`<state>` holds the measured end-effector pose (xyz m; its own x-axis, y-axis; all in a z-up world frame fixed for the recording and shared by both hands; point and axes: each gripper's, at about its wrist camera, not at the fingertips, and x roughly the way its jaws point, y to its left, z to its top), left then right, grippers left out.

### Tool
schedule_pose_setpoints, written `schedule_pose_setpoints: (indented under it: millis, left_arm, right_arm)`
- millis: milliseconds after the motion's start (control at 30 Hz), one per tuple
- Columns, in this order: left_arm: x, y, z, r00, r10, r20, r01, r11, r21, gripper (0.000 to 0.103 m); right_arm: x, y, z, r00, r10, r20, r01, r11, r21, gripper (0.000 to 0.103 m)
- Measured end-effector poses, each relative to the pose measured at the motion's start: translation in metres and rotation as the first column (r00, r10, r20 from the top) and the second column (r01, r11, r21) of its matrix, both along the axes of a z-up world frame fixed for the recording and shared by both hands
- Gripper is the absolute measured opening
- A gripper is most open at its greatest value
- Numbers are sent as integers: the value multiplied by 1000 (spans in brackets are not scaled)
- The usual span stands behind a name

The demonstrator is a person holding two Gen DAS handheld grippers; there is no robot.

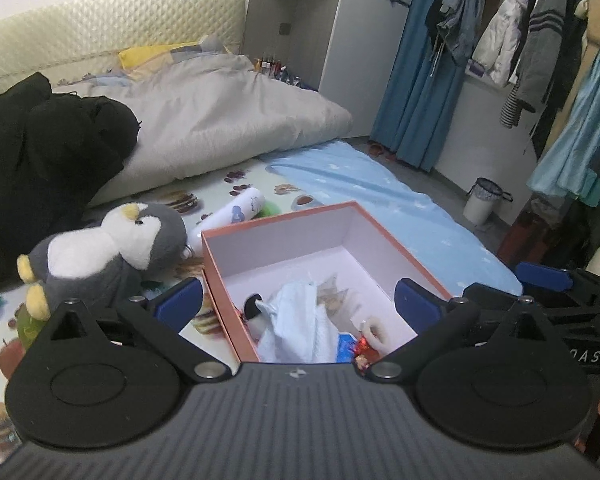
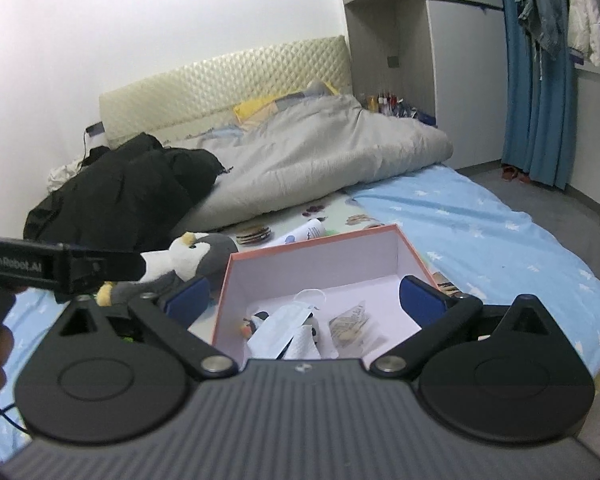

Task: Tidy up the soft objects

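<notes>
The fingers of both grippers stand spread wide with nothing between them: the left gripper [image 1: 298,302] and the right gripper [image 2: 306,298] each frame the open box [image 1: 236,236] without touching it. We read this as a pose of release or approach, not of grasp.

In the box we see the soft things already gathered: a pale blue cloth [image 1: 300,324] draped over a small black-and-white plush [image 1: 256,308], a face mask [image 2: 284,324], a crinkled clear packet [image 2: 350,322] and a white ring [image 1: 374,330] near some bright wrappers. They lie loose on the white floor of the box, which we judge serves as the collecting bin.

Outside it, just beside the left wall, a grey penguin plush [image 1: 112,256] lies on its side on the printed mat [image 1: 228,184]; a white bottle [image 1: 236,216] lies behind the box. We take the penguin as the likely next item, since it is soft, near and still ungathered.

Farther back a black jacket [image 1: 40,152] and a grey duvet [image 1: 228,116] are heaped on the bed.
</notes>
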<state>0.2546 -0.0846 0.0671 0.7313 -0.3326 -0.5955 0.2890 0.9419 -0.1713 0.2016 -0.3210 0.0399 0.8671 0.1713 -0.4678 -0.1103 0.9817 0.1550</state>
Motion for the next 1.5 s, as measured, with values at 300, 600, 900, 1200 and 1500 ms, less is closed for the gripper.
schedule_pose_setpoints:
  millis: [300, 600, 900, 1200, 1500]
  left_arm:
    - [-65, 2, -14, 999, 25, 41, -26, 1000, 18, 103]
    - [-96, 5, -41, 999, 49, 13, -49, 998, 29, 103]
    - [-107, 13, -68, 994, 108, -11, -107, 993, 40, 103]
    - [-109, 13, -73, 993, 119, -9, -119, 992, 40, 103]
    - [-110, 15, -75, 991, 133, -10, -133, 990, 45, 103]
  right_arm:
    - [-51, 8, -9, 1000, 3, 26, -4, 999, 41, 103]
    - [-81, 14, -33, 1000, 4, 18, -4, 1000, 8, 103]
    - [-80, 18, -55, 1000, 6, -23, -6, 1000, 21, 103]
    - [-82, 26, -58, 999, 19, -36, -19, 1000, -8, 103]
    - [-82, 26, -58, 999, 15, -38, -15, 1000, -9, 103]
